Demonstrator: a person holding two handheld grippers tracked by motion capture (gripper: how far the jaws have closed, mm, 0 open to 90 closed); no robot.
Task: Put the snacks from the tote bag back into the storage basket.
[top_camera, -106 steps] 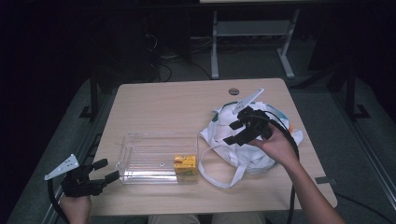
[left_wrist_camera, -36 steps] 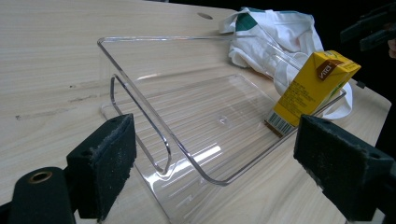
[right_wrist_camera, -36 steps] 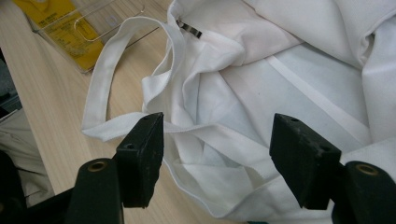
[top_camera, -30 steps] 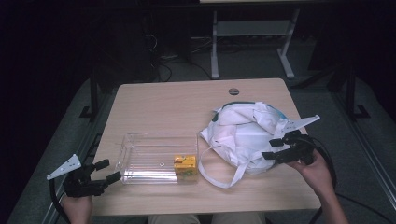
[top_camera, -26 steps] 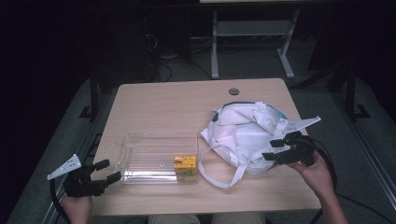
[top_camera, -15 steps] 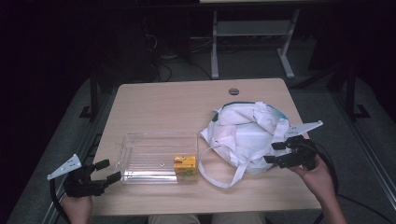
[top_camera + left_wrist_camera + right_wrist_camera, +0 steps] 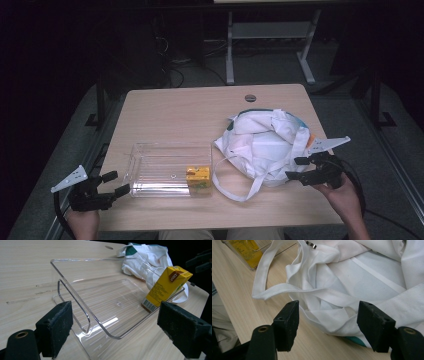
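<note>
A clear plastic box [image 7: 150, 165] lies open-topped on the near left of the wooden table [image 7: 190, 115]. A yellow drink carton [image 7: 198, 178] stands in its right end and leans against the wall in the left gripper view [image 7: 165, 285]. To the right, a crumpled white cloth bag [image 7: 267, 145] rests with a strap loop [image 7: 225, 186] trailing toward me. My left gripper [image 7: 119, 182] is open just short of the box's left end [image 7: 82, 260]. My right gripper [image 7: 295, 168] is open at the bag's near right edge, with folds of fabric [image 7: 362, 272] just ahead of its jaws.
A round cable hole [image 7: 250, 98] sits near the table's far edge. Behind the table stands a metal desk frame [image 7: 230, 50] on a dark floor. My right hand hangs past the table's right front corner [image 7: 335, 217].
My right gripper has come off the top of the bag and dropped to its near right edge. The left gripper, box and carton have not moved.
</note>
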